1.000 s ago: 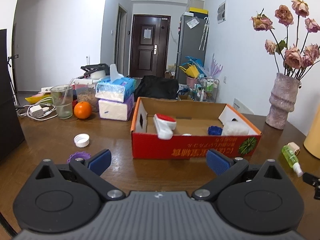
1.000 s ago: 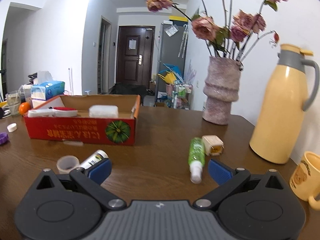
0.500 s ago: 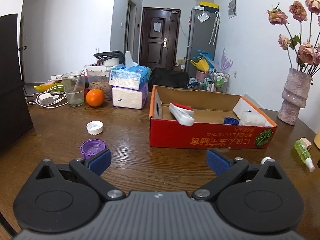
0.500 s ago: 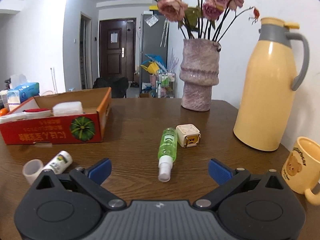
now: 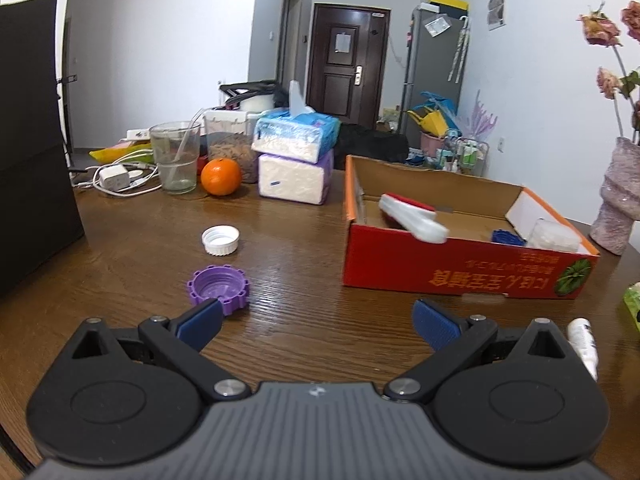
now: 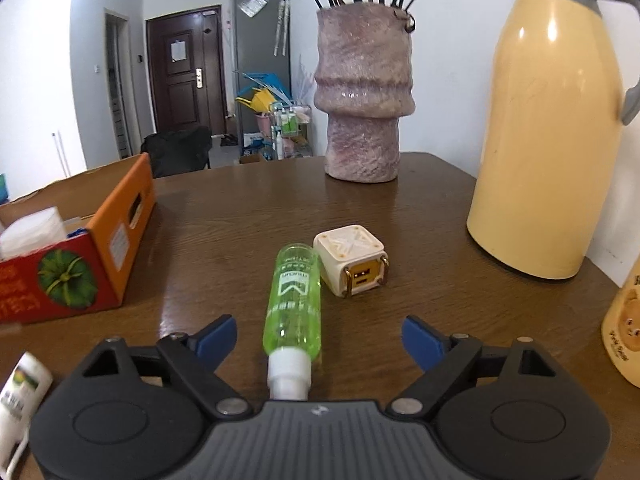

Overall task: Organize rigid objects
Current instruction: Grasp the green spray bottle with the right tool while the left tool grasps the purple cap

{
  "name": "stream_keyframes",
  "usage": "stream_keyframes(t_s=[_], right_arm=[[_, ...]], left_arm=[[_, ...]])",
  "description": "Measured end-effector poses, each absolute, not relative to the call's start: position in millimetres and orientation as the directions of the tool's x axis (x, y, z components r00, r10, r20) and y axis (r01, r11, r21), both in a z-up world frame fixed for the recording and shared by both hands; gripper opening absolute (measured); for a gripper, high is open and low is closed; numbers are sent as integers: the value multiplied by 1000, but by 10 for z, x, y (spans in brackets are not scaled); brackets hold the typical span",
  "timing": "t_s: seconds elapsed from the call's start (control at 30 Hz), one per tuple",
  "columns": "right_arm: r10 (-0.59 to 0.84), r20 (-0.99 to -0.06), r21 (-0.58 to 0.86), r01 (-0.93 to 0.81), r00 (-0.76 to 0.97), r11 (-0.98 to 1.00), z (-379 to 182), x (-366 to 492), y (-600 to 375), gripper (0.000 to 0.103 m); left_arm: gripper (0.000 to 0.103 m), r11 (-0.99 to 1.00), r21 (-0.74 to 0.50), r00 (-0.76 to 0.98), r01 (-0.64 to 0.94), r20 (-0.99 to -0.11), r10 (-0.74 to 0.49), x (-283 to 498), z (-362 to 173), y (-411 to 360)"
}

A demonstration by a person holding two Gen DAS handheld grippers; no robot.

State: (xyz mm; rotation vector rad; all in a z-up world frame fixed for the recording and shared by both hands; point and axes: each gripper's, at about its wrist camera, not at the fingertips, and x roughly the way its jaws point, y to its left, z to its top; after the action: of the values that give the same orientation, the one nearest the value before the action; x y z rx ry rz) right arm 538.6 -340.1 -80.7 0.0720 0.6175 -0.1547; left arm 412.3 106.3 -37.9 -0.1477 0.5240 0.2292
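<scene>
**Right claw closing in on green spray bottle as sorting box is waiting nearby**

The right gripper (image 6: pixel 318 330) is hovering low over the dark wooden table (image 6: pixel 248 216), its blue-padded jaws narrowing around a clear green plastic spray bottle with a white nozzle (image 6: pixel 293 308). The bottle is lying on its side between the jaws, nozzle toward the camera, and neither pad is touching it. Just beside the bottle's far end, a small cream cube-shaped charger (image 6: pixel 352 266) is sitting on the wood. A red-and-orange cardboard box (image 6: pixel 80 272) is standing to the left, and a mottled pink stone vase (image 6: pixel 362 92) and a tall cream thermos jug (image 6: pixel 552 128) are standing further back on the right.

The left gripper (image 5: pixel 316 320) is holding its jaws spread wide with nothing between them. Its left pad is sitting just in front of a ribbed purple plastic bottle cap (image 5: pixel 218 289) lying open side up; a white screw cap (image 5: pixel 220 240) is lying a little beyond. Inside the box, seen from this side, a white-and-red plastic handle-shaped item (image 5: pixel 412 216) and a blue cap (image 5: pixel 507 237) are resting. An orange fruit (image 5: pixel 221 176) and stacked tissue packs (image 5: pixel 295 160) are sitting behind.
</scene>
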Motion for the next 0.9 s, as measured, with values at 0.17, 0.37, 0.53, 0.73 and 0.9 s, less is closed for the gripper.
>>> stream_keyframes(t_s=[0.17,0.37,0.53,0.73,0.9], right_arm=[[-121,-620,32,179,775,983,-881,5604,-3405,70],[-121,-604,22,168,788,985,-870,5657,-3368,30],[-124,-590,15,164,798,986,-870,5633,-3364,30],[-129,-556,12,163,821,986,-823,5547,-3320,30],[-129,-533,14,161,836,987,-789,5490,-3274,30]], left_arm=[[103,953,-83,818,-291,-539,203,4209,-469,1190],[103,944,-61,800,-324,-550,239,4263,-524,1328],[103,931,-54,782,-362,-561,272,4331,-578,1520],[103,923,-25,763,-384,-571,302,4440,-673,1715],[103,922,-5,754,-386,-578,313,4534,-731,1833]])
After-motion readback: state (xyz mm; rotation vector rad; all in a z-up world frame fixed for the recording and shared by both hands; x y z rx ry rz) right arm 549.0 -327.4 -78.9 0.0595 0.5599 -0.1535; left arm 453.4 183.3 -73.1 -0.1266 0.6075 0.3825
